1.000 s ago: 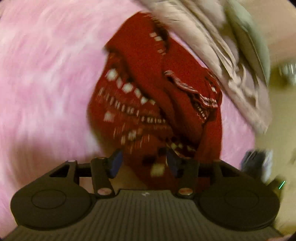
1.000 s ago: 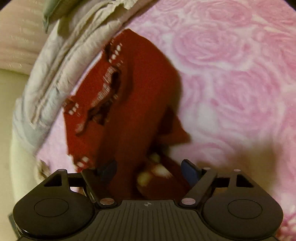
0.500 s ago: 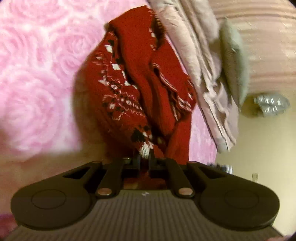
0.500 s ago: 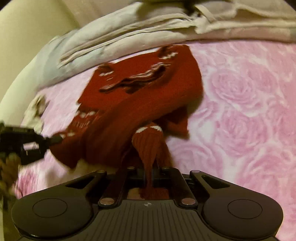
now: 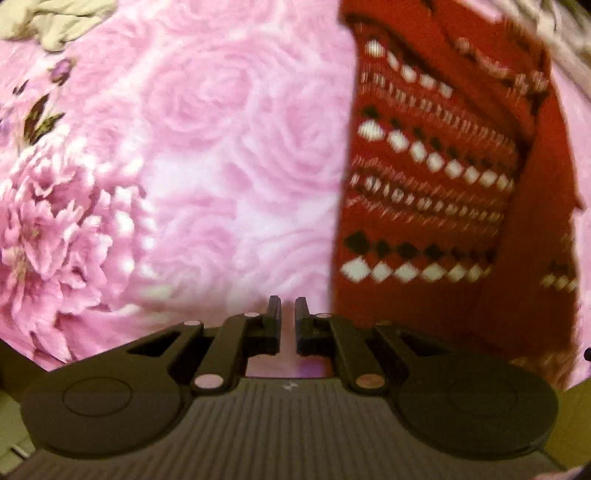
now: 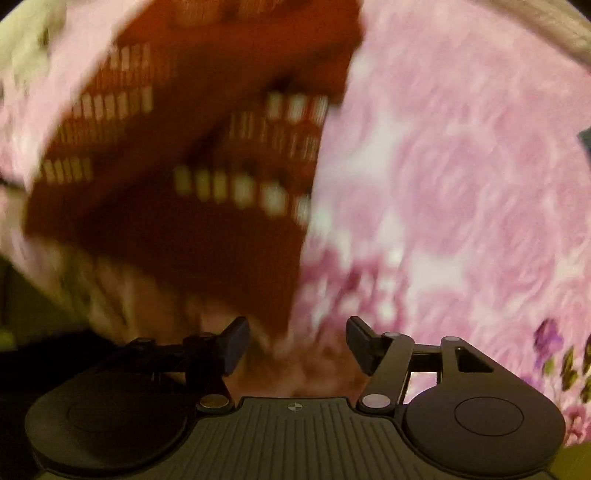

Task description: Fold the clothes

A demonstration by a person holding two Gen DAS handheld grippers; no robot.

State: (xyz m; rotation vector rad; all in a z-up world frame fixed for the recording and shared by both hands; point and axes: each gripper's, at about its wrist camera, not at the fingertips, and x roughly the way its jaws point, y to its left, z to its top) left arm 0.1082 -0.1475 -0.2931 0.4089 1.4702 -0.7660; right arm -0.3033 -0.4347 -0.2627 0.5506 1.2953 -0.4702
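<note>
A red knit sweater (image 5: 436, 177) with white and black diamond bands lies spread on a pink rose-patterned blanket (image 5: 221, 147). In the left wrist view it fills the right side. My left gripper (image 5: 287, 314) is nearly shut with a narrow gap, holds nothing, and sits over bare blanket just left of the sweater's edge. In the right wrist view the sweater (image 6: 177, 155) is blurred at upper left. My right gripper (image 6: 297, 343) is open and empty, close to the sweater's near corner.
The pink blanket (image 6: 461, 166) covers most of both views. A larger flower print (image 5: 48, 236) lies at the left, and pale crumpled bedding (image 5: 55, 18) sits at the top left. A grey fabric edge (image 6: 569, 33) runs along the top right.
Both grippers held sweater parts half a second ago and have let go. The sweater now lies flatter. The right gripper opened wide; the left moved off to the sweater's left.
</note>
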